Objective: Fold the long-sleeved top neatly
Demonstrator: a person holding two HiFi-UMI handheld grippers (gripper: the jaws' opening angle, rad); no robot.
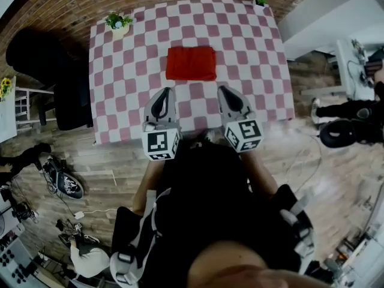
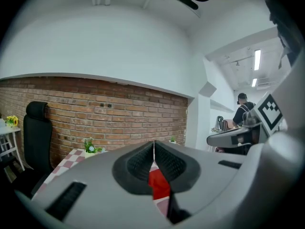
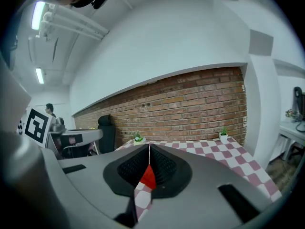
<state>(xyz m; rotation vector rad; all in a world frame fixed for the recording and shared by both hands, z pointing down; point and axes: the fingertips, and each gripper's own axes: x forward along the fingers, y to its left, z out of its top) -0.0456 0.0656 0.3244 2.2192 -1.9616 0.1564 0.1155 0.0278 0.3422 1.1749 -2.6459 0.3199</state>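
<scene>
The red long-sleeved top (image 1: 191, 63) lies folded into a neat rectangle on the checked tablecloth (image 1: 126, 71), in the middle of the table. My left gripper (image 1: 166, 92) hovers above the table's near part, its tips just short of the top's near left corner, jaws shut with nothing between them. To its right, my right gripper (image 1: 223, 90) is likewise raised near the top's near right corner, shut and empty. In the left gripper view the red top (image 2: 159, 184) shows through the gap under the closed jaws; the right gripper view shows the top (image 3: 148, 177) the same way.
Two small potted plants stand at the table's far corners, one (image 1: 118, 22) on the left, one (image 1: 260, 1) on the right. A black office chair (image 1: 57, 77) stands left of the table. A brick wall (image 2: 95, 123) runs behind. A person (image 2: 244, 112) stands at a desk on the right.
</scene>
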